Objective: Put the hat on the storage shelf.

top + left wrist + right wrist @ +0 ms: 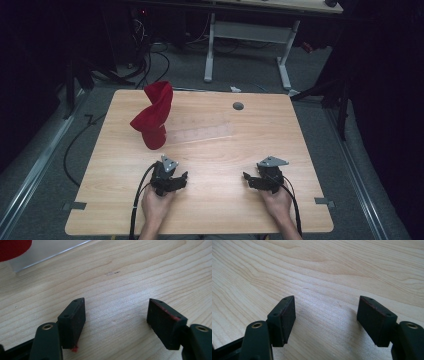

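A red cloth stands draped over something upright at the table's back left, on one end of a clear plastic sheet. My left gripper rests low near the front of the table, a short way in front of the cloth, with its jaws wide apart and only bare wood between them. A corner of the red cloth and the clear sheet appear at the top left of the left gripper view. My right gripper sits at the front right, open, over bare wood.
The wooden table has a round grey cable hole at the back centre. Beyond it stand a white desk frame and cables on the floor. Tape marks sit at the front corners.
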